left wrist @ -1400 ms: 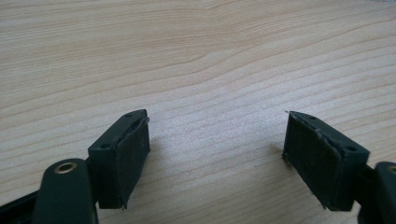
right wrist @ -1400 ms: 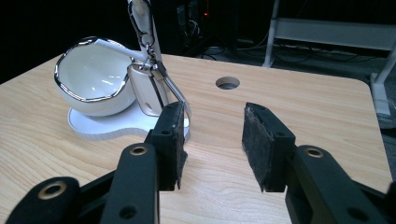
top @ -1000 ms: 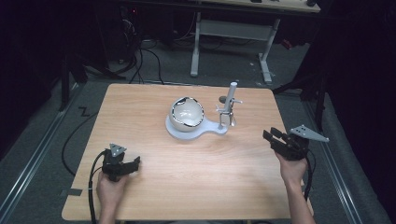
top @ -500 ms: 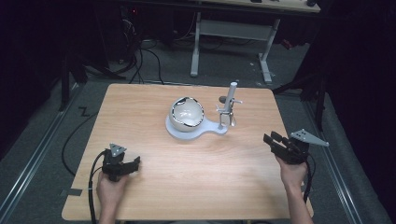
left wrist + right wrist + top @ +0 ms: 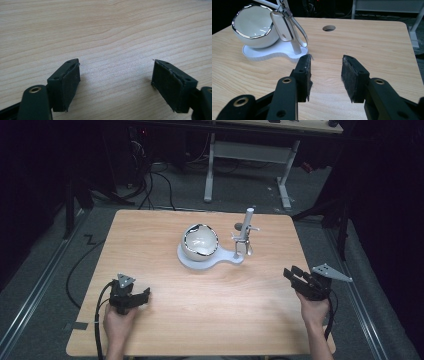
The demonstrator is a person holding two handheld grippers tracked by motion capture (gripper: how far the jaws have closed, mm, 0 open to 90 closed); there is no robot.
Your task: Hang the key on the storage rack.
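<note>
Light wood-grain table (image 5: 150, 245) w/ rounded corners, small round hole (image 5: 328, 28) near far edge. White flat plastic base (image 5: 210, 261) lies approx. centre, slightly far side.

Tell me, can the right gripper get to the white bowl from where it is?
Probably yes. The right gripper is open and points toward the bowl, with just bare table between them.

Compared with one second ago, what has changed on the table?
The right gripper has slid a little down the high view, towards the person; its jaws are open with nothing between them. The left gripper, the bowl and its white stand stayed where they were.
</note>
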